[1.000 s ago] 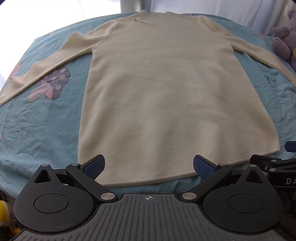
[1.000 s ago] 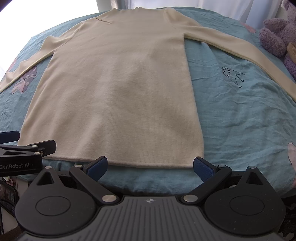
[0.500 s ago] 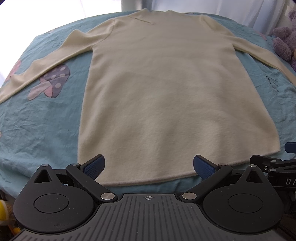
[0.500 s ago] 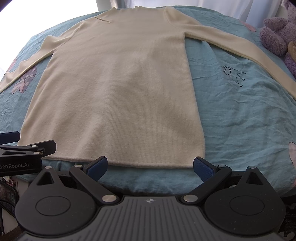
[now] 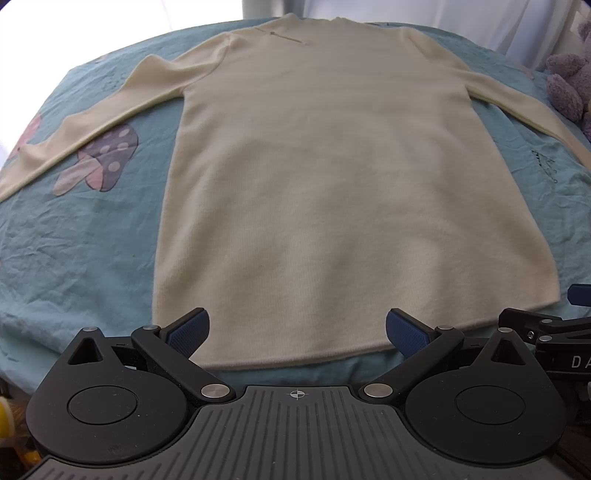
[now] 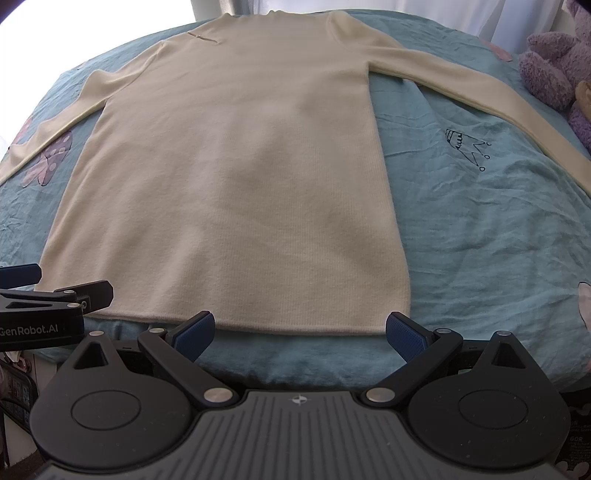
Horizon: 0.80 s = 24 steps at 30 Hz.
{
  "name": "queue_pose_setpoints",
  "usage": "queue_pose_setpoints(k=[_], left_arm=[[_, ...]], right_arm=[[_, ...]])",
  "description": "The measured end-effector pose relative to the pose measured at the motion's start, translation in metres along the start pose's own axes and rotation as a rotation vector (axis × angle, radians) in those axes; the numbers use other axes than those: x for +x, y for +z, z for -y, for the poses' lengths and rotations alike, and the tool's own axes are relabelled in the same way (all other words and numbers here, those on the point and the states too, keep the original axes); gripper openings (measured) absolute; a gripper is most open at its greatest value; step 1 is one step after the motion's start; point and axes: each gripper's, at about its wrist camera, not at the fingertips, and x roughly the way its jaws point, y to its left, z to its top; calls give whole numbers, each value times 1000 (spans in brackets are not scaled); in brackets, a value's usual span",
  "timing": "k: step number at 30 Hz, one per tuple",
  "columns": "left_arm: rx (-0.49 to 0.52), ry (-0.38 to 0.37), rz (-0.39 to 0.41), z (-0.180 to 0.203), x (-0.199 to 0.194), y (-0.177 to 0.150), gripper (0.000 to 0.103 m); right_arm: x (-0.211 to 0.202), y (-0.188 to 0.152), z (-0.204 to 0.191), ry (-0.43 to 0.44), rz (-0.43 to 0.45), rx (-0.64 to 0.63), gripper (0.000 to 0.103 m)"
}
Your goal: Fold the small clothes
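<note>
Teal bedsheet (image 5: 85, 236) is covering the bed, and one cream sweater (image 5: 325, 177) is lying flat on it, its two sleeves spreading outward and its hem running along the near edge. Bare sheet is showing on both sides of the garment. One purple plush toy (image 6: 550, 62) is sitting at the far right. Left gripper (image 5: 297, 330) and right gripper (image 6: 300, 332) are both hovering at the hem with jaws spread wide, gripping nothing.

A home bedroom: a bed under a teal sheet (image 5: 92, 236) printed with mushrooms, purple plush toys (image 6: 550, 66) at the right edge, white curtains (image 5: 461, 14) along the top.
</note>
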Motion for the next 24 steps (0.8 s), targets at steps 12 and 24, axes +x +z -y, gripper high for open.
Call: queue_pose_setpoints(k=[12,24], left_arm=[[-5,0,-10,0,3,2,103],[-11,-9,-30,-3,7,4,103]], right_arm=[[1,1,2,8,-5,4,99],[4,3,3,16,-12,14,99]])
